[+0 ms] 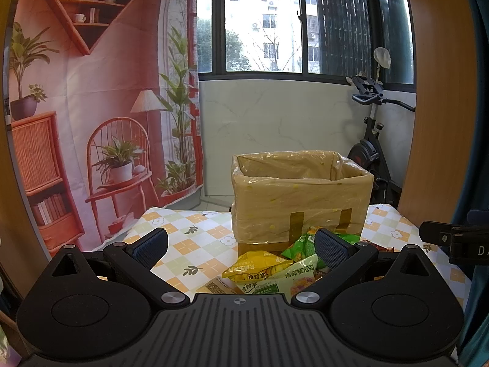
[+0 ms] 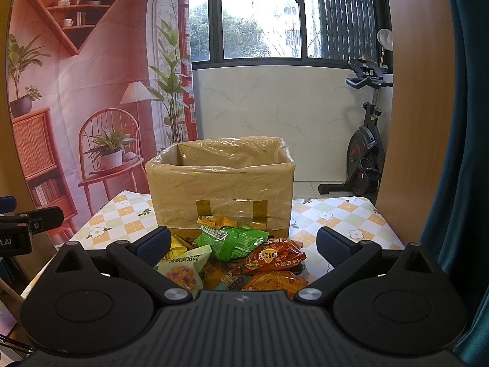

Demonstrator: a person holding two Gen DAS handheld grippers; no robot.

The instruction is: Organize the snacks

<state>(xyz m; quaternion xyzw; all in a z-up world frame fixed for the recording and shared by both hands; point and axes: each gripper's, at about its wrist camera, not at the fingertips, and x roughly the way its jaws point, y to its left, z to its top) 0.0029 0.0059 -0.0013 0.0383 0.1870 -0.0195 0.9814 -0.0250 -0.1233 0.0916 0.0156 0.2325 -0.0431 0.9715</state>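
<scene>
Both the left tool (image 1: 241, 247) and the right tool (image 2: 243, 244) hang released, holding nothing. The snack bags (image 2: 244, 253) lie heaped on the surface (image 2: 336, 214), touching the front of the lined box (image 2: 220, 183). They look light, crinkly and slippery; pinching a sealed edge seems safest.

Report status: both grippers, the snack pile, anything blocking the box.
Left gripper open, empty. Right gripper open, empty. Snack packets piled on table against cardboard box, none gripped. Box top open, nothing blocking.
</scene>
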